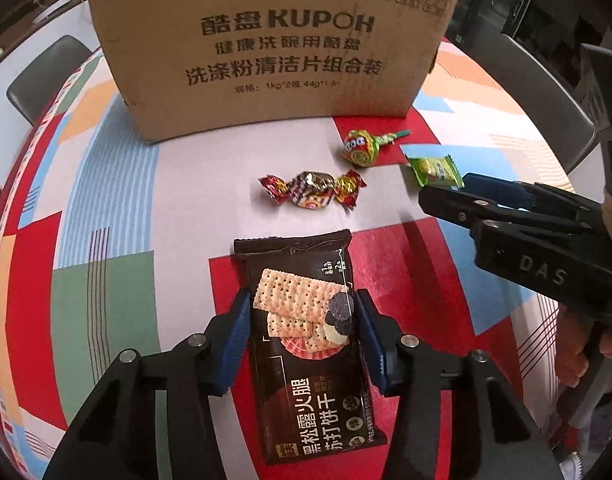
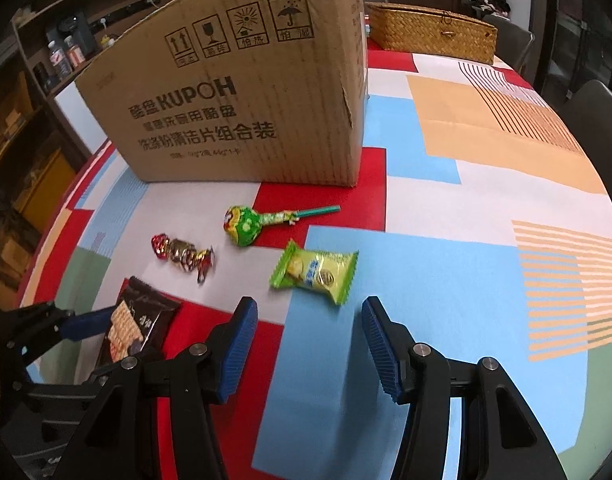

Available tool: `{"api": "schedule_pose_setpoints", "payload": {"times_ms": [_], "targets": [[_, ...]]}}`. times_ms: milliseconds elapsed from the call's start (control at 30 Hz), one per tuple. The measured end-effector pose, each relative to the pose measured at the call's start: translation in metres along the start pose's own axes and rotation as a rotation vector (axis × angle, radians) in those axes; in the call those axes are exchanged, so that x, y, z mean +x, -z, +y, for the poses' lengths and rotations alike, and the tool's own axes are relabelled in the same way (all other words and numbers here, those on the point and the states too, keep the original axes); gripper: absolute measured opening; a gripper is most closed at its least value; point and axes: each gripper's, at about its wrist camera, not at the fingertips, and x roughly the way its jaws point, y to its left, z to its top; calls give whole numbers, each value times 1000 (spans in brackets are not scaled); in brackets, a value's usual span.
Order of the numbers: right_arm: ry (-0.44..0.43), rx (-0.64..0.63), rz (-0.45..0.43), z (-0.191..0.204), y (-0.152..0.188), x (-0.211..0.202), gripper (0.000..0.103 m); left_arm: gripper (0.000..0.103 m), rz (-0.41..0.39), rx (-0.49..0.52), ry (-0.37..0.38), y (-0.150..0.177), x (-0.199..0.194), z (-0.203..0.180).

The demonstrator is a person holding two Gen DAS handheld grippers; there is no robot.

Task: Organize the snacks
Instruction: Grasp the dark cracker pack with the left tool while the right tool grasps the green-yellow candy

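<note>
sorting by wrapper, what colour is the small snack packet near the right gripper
Green with yellow, on the small snack packet; the right wrist view shows it best.

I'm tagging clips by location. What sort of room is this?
Probably a home dining room: a table under a patterned cloth, chairs around it, cluttered shelves behind, a wicker box.

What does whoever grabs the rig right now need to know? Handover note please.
Left gripper: blue pads against both sides of the dark cracker pack, which still lies on the table.
Right gripper: open, empty, just short of the green sachet.
Loose on the tablecloth: lollipop, twist-wrapped candy, all in front of the cardboard box.
Done: nothing visibly put away.
Left: all four snacks.
</note>
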Motion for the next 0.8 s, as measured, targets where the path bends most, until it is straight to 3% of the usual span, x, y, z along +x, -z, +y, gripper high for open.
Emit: {"api": "schedule_pose_setpoints", "payload": {"times_ms": [500, 667, 800], "targets": [[47, 13, 6, 5, -22, 15, 55, 49, -93, -28, 9, -18, -27, 16], [130, -32, -11, 10, -21, 17, 33, 49, -111, -31, 14, -23, -26, 15], [126, -34, -12, 11, -20, 14, 26, 48, -121, -30, 25, -24, -27, 13]]}}
